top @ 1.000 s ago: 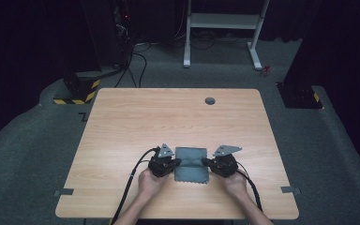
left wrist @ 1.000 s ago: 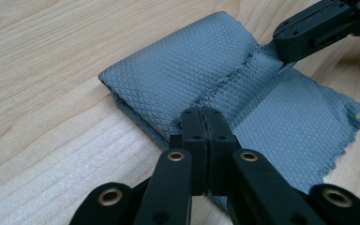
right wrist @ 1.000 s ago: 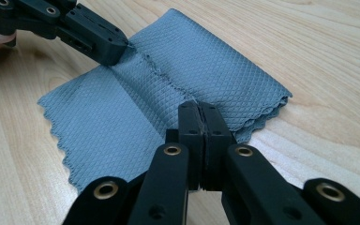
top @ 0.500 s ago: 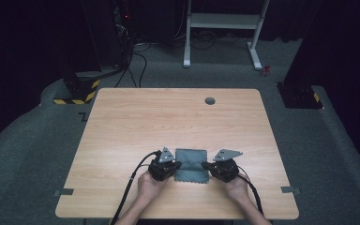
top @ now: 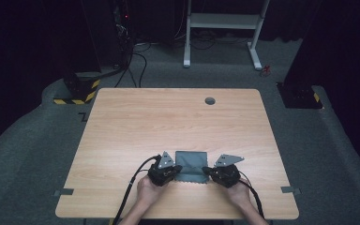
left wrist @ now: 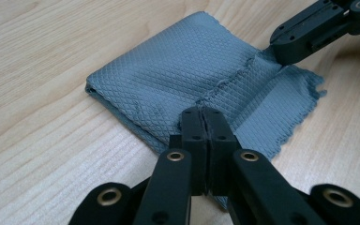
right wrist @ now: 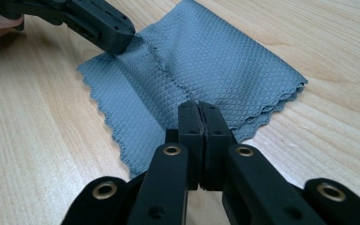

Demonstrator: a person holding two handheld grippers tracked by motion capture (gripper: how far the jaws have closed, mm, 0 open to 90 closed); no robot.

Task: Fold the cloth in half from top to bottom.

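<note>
Cloth [left wrist: 183, 75] grey-blue with fine diamond weave; table [top: 168, 122] pale wood grain; both grippers, left gripper [left wrist: 201, 115] and right gripper [right wrist: 199, 108], black with brass-coloured rivets.

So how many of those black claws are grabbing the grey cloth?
2. The left claw is shut on the grey cloth at its near left edge, and the right claw is shut on its near right edge.
</note>
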